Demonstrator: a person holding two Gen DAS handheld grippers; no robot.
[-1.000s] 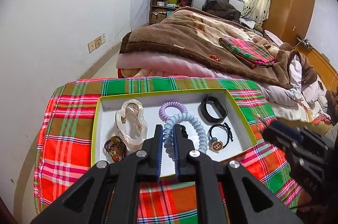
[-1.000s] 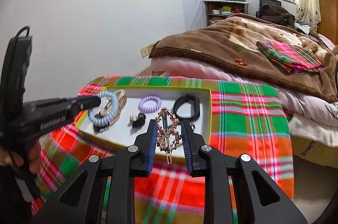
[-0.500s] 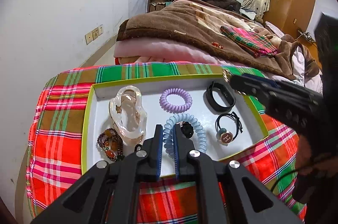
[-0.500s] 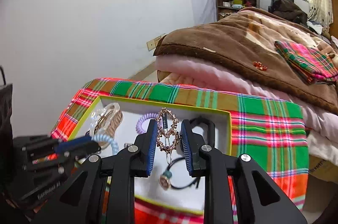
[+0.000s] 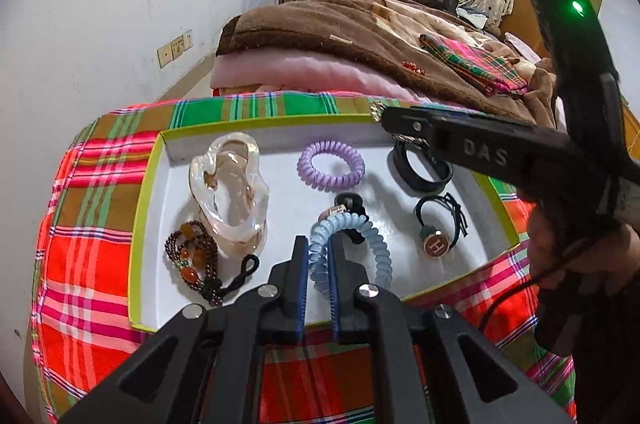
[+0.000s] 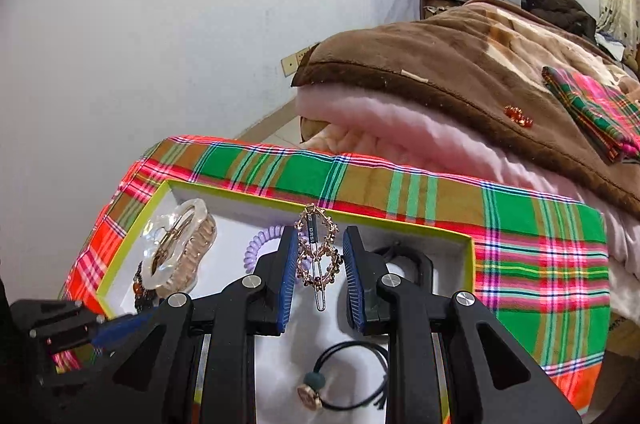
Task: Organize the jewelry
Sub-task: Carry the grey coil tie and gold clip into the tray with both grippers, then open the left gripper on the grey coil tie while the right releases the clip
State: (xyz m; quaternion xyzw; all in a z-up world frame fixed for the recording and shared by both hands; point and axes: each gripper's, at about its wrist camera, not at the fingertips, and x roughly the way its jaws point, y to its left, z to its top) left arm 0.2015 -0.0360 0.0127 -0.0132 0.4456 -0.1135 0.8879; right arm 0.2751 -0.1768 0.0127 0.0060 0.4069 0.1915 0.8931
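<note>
The left claw is pinched on the near-left arc of the blue coil tie, which lies in the near middle of the tray on the plaid desk. The right claw holds a gold hairpin upright between its blue pads, over the tray's far right part. Below it lie a black band and a black tie. A purple coil, clear clip and beads lie left.
</note>
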